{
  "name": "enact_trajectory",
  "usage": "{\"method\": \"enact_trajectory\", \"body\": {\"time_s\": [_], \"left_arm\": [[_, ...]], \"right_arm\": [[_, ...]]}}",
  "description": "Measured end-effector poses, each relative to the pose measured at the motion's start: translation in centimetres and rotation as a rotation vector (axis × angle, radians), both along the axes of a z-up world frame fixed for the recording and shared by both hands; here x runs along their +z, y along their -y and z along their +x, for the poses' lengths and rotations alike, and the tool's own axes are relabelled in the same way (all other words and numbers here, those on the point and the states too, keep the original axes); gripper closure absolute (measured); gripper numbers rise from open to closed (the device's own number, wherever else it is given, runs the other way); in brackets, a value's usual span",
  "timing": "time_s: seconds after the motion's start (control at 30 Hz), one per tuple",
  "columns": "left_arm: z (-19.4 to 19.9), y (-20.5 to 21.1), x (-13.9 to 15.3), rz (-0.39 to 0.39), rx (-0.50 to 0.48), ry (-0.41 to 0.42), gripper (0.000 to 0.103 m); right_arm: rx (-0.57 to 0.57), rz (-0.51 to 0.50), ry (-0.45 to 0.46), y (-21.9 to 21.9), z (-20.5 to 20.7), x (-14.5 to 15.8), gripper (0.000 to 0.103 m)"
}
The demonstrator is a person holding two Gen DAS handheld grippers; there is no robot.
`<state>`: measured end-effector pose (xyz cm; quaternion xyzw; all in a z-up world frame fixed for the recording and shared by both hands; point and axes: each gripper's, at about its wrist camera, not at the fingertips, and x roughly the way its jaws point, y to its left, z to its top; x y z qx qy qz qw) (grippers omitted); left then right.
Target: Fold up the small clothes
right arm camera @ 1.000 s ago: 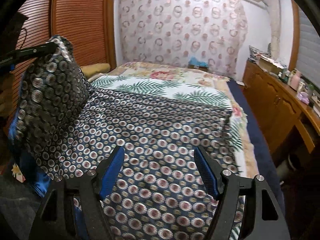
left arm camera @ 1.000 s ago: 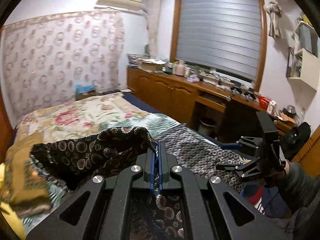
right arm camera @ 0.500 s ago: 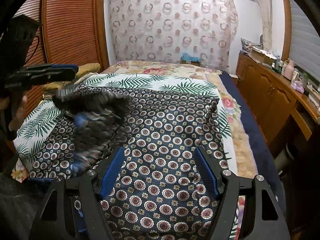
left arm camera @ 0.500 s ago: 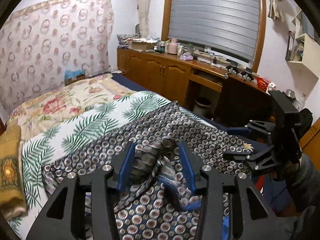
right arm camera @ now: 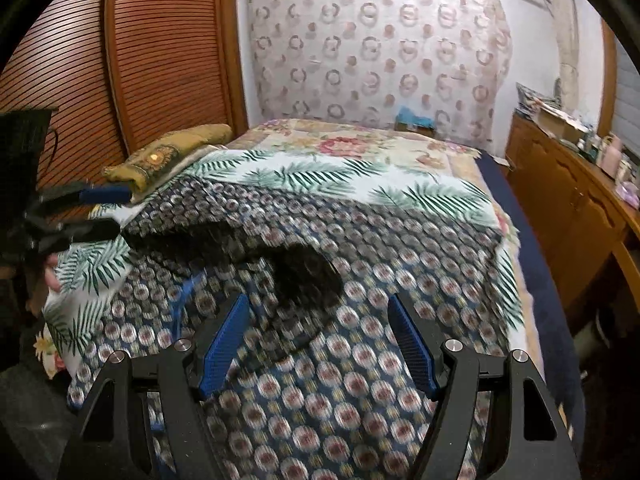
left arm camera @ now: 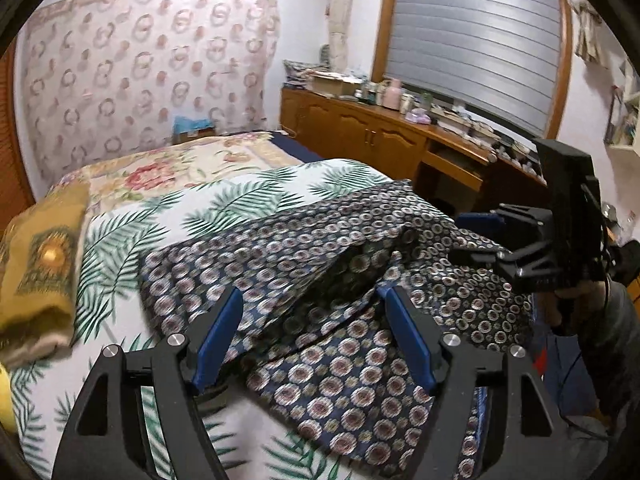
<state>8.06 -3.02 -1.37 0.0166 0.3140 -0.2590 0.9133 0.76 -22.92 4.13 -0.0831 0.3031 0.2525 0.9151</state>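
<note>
Left wrist view
Left tongs (left arm camera: 314, 336): the two blue fingers stand wide apart, with nothing between them. They hang just over the cloth.
Cloth: the dark blue garment with small round flower rings (left arm camera: 352, 368) lies on the bed. One part is flipped over on top of the rest, so a loose fold with a dark gap shows in the middle.
Bed cover: the white sheet with green palm leaves (left arm camera: 224, 208) is under the cloth and shows past it on the left and behind.
Pillow: the mustard yellow pillow (left arm camera: 40, 264) sits at the left edge of the bed.
Right tongs (left arm camera: 476, 236): the black tool is at the right, over the far edge of the cloth. I cannot tell from here if it is spread or clenched.
Desk: the long brown wooden desk (left arm camera: 400, 136) runs under the window, with bottles and boxes on it.

Right wrist view
Right tongs (right arm camera: 318, 342): the blue fingers are spread wide and grip nothing. The cloth (right arm camera: 400, 272) is right below them.
Left tongs (right arm camera: 108, 212): seen at the left, fingers apart, at the cloth's edge.
Fold: the flipped part looks blurry.
Wall: a brown slatted wooden door (right arm camera: 132, 60) stands behind the pillow (right arm camera: 168, 152).
</note>
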Motion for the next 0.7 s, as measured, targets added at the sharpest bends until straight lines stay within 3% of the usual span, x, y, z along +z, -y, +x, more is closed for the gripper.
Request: {"method": "enact_trajectory", "body": {"time_s": [0.2,0.53,0.63,0.7], "left_arm": [[-0.3,-2.0,-0.8,-0.017,0.055,-0.014,0.028],[-0.6,-3.6,-1.5,-0.038,0.094,-0.02,0.028],[-0.3,-3.7,-1.6,-0.04,0.099,-0.027,0.028],[-0.3,-3.7,-1.7,-0.04,0.101,-0.03,0.028]], "right_arm": [[0.053,-0.021,-0.027,-2.5,3.8,0.3,0.029],[0.154,-0.061,-0.186,-4.3,7.4,-2.4,0.029],[0.172,-0.054,-0.196,-4.4,7.6,-2.7,0.056],[0.182,-0.061,-0.178,-4.6,7.3,-2.7,0.092]]}}
